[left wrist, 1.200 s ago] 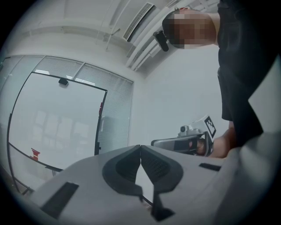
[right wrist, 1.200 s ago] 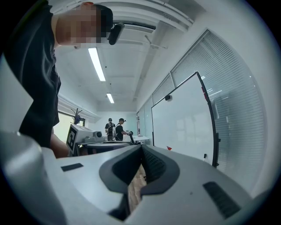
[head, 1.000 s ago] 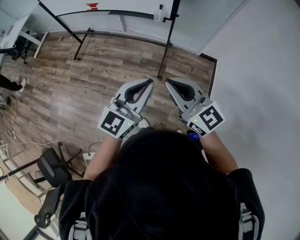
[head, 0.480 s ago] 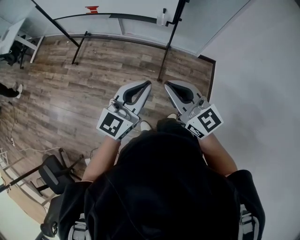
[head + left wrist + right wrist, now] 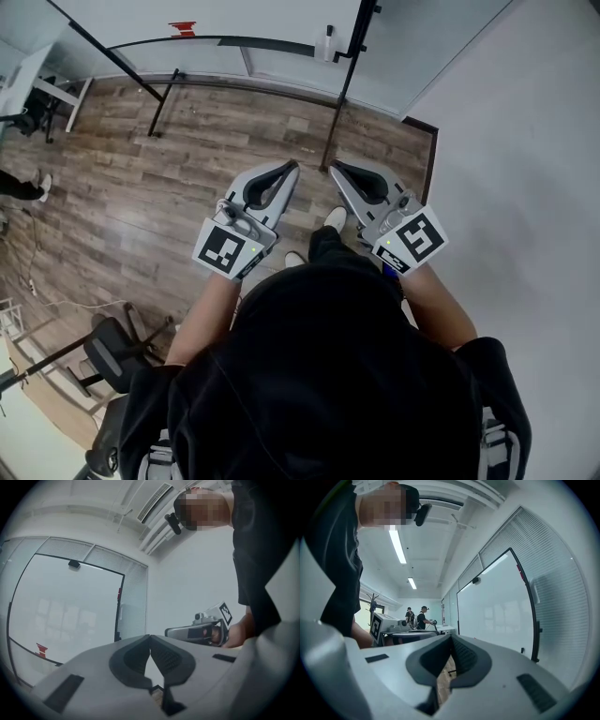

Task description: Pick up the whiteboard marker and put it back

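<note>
Both pairs of jaws are clenched tip to tip with nothing between them, as each gripper's own view shows for the left gripper (image 5: 149,638) and the right gripper (image 5: 451,638). In the head view the two are held level, side by side and slightly apart, above a wood-plank floor (image 5: 141,197). They point toward a whiteboard (image 5: 234,17) on a black stand (image 5: 339,94).

The whiteboard marker cannot be picked out for certain. A small white upright item (image 5: 328,39) sits at the board's frame just beside the stand's post, too small to identify. A red object (image 5: 183,28) sits near the board's lower edge.

Each gripper's cube bears a black-and-white square pattern. A dark label (image 5: 394,260) on the right one has white print too small to read, and no other writing is legible.

A white wall (image 5: 525,187) runs along the right, and a white shoe (image 5: 335,218) shows between the grippers. An office chair (image 5: 111,349) stands at lower left. In the right gripper view two people (image 5: 417,616) stand at a far desk
</note>
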Motion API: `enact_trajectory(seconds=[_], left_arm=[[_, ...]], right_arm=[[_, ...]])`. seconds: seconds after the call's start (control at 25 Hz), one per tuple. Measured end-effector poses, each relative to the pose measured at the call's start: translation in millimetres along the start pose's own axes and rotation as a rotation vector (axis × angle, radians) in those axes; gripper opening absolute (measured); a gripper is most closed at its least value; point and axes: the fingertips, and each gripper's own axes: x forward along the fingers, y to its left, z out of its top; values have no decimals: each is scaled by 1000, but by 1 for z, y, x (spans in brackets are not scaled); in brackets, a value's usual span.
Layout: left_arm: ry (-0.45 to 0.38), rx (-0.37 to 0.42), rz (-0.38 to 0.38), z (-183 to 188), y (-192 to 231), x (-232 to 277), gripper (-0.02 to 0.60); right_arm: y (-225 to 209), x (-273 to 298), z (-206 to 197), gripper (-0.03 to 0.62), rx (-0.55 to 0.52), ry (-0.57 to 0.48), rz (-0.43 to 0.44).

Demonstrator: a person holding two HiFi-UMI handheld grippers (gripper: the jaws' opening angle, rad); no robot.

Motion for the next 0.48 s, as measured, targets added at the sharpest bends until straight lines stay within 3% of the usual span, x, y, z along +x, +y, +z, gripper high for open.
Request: enact_trajectory(seconds=[0.48], left_arm=[[2,14,20,5,59,79,5]], right_arm=[[-89,32,7,2,9,-7,9]])
